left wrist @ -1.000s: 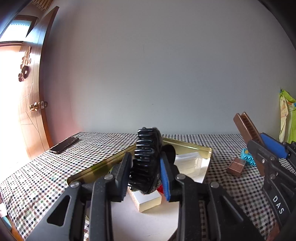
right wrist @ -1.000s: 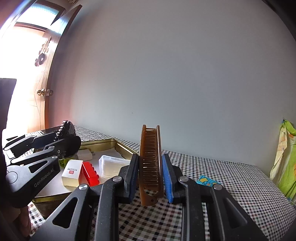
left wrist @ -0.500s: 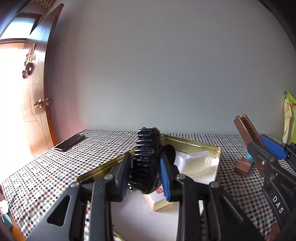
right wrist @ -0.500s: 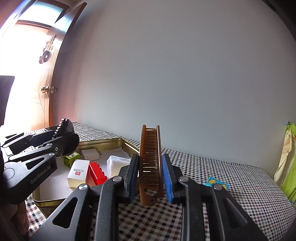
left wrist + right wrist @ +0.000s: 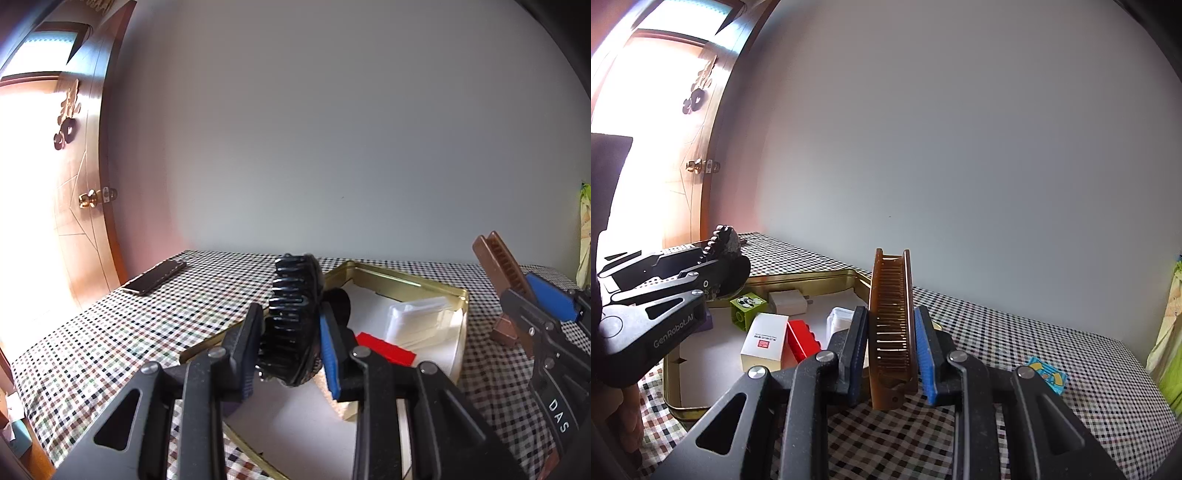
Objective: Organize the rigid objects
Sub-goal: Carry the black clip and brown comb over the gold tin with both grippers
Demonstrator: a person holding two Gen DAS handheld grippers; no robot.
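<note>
My left gripper (image 5: 291, 332) is shut on a black hair brush (image 5: 291, 314), held upright above the near part of a gold metal tray (image 5: 413, 282). It also shows in the right wrist view (image 5: 716, 273) at the left. My right gripper (image 5: 892, 343) is shut on a brown comb (image 5: 892, 314), held upright above the checked tablecloth just right of the tray (image 5: 798, 277). The comb shows at the right in the left wrist view (image 5: 498, 262).
In the tray lie a white box (image 5: 764, 341), a red brick (image 5: 803, 339), a green block (image 5: 748, 306), a white plug (image 5: 788, 301) and a clear case (image 5: 421, 321). A blue tile (image 5: 1047, 374), a brown block (image 5: 504, 330) and a phone (image 5: 155, 277) lie on the tablecloth.
Both grippers have drifted a little to the left over the table with their loads. The tray's contents show further right in both views. Both grips are unchanged.
</note>
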